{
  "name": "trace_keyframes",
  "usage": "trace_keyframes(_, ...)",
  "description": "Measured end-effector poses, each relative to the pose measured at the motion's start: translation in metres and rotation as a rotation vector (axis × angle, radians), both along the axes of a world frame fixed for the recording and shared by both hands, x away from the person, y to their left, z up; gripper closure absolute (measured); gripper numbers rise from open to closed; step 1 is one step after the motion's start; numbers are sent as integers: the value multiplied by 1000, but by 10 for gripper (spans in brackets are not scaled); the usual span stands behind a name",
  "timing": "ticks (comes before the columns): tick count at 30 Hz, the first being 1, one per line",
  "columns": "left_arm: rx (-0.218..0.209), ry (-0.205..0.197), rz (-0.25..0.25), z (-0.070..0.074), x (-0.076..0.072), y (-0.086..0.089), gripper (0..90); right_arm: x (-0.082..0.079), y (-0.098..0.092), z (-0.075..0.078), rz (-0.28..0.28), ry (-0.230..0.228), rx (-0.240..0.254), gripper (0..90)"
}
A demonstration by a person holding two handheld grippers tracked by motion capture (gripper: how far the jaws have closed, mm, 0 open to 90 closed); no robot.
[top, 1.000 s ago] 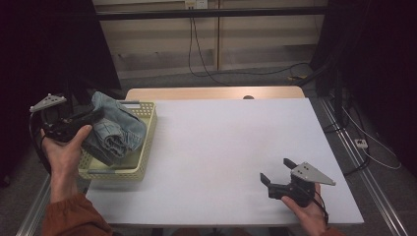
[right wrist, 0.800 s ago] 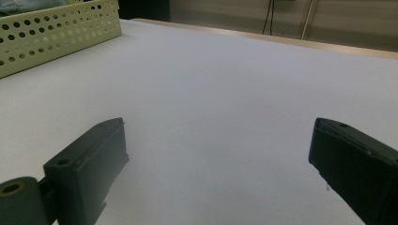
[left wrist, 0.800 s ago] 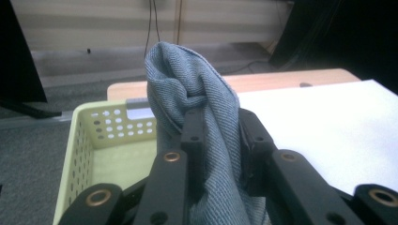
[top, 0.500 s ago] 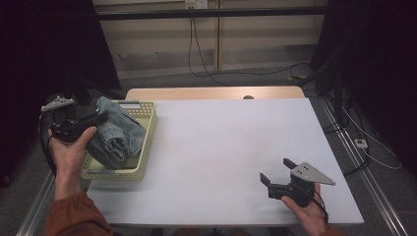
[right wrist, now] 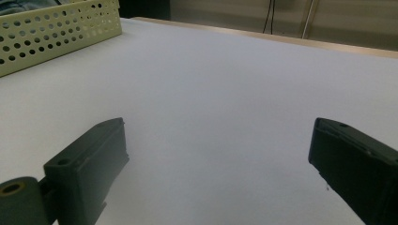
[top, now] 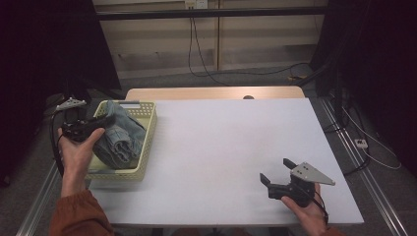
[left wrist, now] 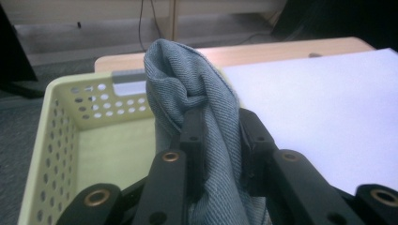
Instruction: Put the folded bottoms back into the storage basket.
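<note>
Denim cloth [left wrist: 197, 93] pinched by left hand-held gripper [left wrist: 220, 140].

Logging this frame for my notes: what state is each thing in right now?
Left gripper: shut on the jeans, jaws pinching a fold.
Right gripper: open, jaws wide apart, low over the table near its front right corner.
Jeans: bunched in the basket, a fold raised.
Basket: upright at the table's left edge, holding the jeans.
Table: white top bare between basket and right gripper.
</note>
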State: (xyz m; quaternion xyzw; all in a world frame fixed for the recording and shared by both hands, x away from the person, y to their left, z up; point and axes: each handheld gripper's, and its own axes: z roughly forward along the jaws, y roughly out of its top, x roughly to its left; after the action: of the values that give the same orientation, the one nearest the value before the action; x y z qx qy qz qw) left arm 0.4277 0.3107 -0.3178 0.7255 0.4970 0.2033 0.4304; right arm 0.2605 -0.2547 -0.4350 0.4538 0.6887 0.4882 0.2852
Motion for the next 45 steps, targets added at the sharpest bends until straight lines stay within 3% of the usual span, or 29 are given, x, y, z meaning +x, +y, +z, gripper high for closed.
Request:
trace_keyframes(3,9,7,-5,0,0,2,745,0,1,0,2,1,3,48)
trace_keyframes(7,71,17,8,0,-1,2,742,0,0,0,2,1,-1,48)
trace_keyframes(11,78,35,19,-2,-1,7,742,0,0,0,2,2,1,50)
trace_keyframes(19,161,58,46,-6,0,11,745,0,0,0,4,2,-2,52)
trace_keyframes(30,160,93,94,-15,4,22,745,0,0,0,5,1,-2,52)
trace_keyframes(39,189,121,126,-21,7,27,746,0,1,0,5,3,1,52)
trace_keyframes(45,175,131,136,-25,9,31,746,0,1,0,8,2,1,52)
